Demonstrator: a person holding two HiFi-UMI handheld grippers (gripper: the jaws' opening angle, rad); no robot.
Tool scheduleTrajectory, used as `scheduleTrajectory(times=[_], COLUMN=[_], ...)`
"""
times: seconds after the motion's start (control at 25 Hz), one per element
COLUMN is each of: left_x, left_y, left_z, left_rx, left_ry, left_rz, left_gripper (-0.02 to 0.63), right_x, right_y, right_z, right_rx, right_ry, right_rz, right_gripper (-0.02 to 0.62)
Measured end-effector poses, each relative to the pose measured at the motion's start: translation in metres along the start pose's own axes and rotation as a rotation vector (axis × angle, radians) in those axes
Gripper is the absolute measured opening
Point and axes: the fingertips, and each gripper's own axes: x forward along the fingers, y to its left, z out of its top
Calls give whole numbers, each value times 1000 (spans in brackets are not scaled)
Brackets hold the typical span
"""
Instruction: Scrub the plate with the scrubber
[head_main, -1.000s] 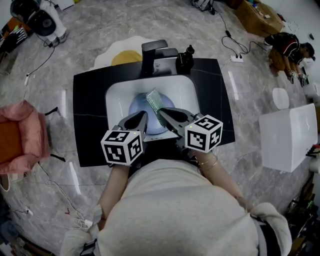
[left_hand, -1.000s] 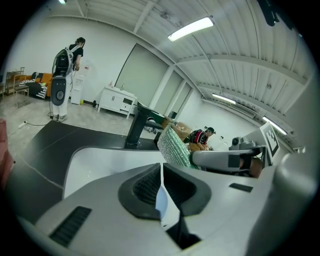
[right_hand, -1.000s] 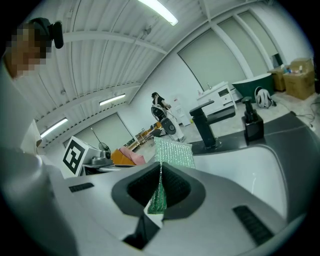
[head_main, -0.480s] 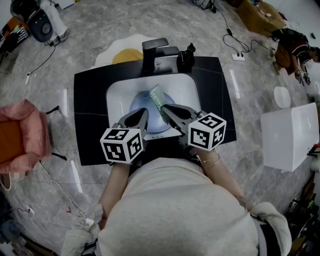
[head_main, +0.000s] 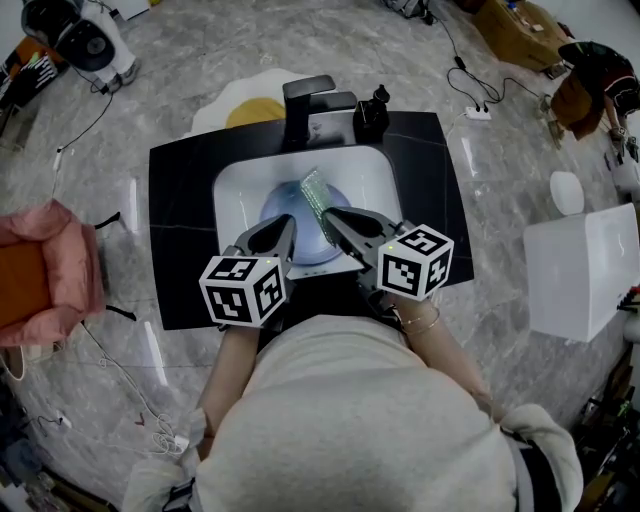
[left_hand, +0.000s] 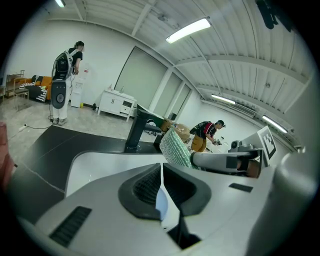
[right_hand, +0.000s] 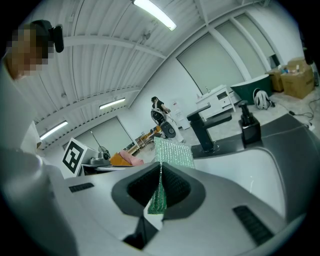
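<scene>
Holding the plate (head_main: 283, 212) by its near rim in my clenched left gripper (head_main: 288, 228), I see almost nothing changed in the last second: it lies as before in the white sink (head_main: 232, 190). The green scrubber (head_main: 318, 200), pinched in my right gripper (head_main: 332, 218), slants over the plate's right half. I judge the scrubbing is paused; whether they touch I cannot tell.

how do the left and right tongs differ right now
The left tongs pinch the plate by its thin blue rim; the right tongs pinch the green scrubber. The plate barely shows in the left grip; the scrubber stands well past the right one. Both are shut, over the sink.
</scene>
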Motion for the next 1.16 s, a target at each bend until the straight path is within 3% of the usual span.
scheduleTrajectory(times=[1.16], left_x=[-7], left_y=[-10], left_z=[-4], left_rx=[33], left_ry=[14], left_rz=[11], left_gripper=[31], right_x=[-4], right_y=[4], right_z=[-11], right_rx=[5], right_ry=[10], right_rz=[43], right_gripper=[25])
